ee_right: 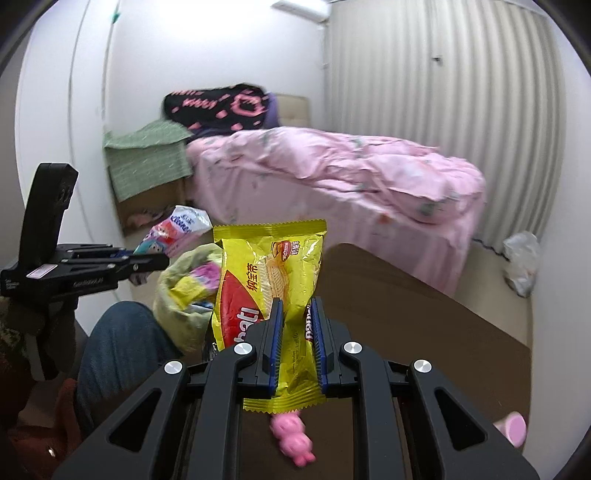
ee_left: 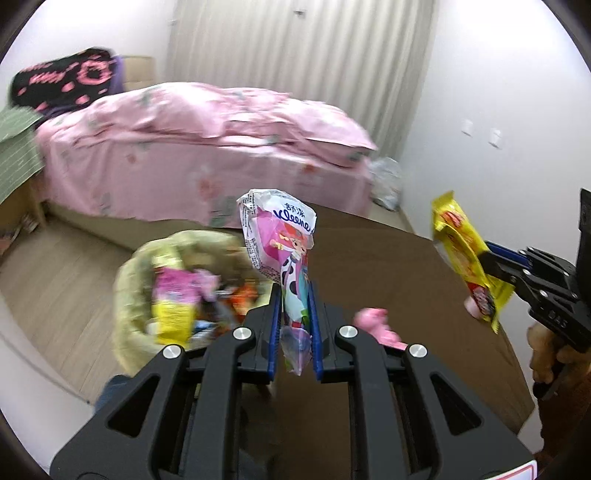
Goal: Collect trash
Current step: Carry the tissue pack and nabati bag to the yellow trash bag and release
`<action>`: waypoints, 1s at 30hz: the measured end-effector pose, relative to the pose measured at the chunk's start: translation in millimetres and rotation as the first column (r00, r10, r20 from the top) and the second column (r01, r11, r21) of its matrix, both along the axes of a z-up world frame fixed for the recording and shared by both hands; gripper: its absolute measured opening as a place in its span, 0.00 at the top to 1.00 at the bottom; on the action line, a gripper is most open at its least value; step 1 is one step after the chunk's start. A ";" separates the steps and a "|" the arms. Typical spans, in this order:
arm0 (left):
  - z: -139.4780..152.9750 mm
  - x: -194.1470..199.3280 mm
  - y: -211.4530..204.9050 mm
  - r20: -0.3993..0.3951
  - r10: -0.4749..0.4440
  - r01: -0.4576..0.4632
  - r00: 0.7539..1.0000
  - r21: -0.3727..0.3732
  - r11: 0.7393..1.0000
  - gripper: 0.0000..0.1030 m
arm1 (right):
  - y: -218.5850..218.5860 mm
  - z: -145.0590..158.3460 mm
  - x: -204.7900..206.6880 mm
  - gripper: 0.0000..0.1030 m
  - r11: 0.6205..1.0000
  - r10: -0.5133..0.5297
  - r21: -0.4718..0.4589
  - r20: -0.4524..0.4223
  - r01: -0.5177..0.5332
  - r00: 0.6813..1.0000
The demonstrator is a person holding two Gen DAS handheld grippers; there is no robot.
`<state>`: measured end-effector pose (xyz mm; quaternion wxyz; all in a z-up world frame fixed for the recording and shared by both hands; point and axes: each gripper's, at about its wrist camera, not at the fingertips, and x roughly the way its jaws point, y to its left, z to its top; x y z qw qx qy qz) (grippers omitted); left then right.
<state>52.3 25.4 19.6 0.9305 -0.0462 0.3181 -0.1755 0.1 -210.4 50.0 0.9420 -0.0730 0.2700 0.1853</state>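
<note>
Trash held aloft: left gripper (ee_left: 294, 295) pinches a Kleenex pack (ee_left: 286, 251), right gripper (ee_right: 297, 308) a yellow wafer wrapper (ee_right: 269, 280).

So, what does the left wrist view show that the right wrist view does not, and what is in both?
Only the left wrist view shows the two wall sockets. Only the right wrist view shows the air conditioner and the person's jeans leg. Both show the left gripper shut on the Kleenex pack, the right gripper shut on the yellow wrapper, the trash bag, and the pink toy.
</note>
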 end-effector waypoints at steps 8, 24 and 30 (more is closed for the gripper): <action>-48.5 49.6 76.8 -0.109 0.220 -0.228 0.969 -0.068 0.971 0.88 | 69.7 -28.1 98.4 0.85 0.992 0.121 -0.024 -0.142 -0.126 0.982; -122.2 128.9 68.4 -0.286 0.116 -0.164 0.951 -0.148 0.975 0.85 | 161.1 -128.6 235.3 0.85 0.978 0.160 -0.060 -0.399 -0.200 0.903; -123.5 126.1 75.7 -0.275 0.144 -0.193 0.951 -0.162 0.968 0.85 | 160.4 -141.1 243.6 0.85 0.980 0.168 -0.026 -0.423 -0.197 0.891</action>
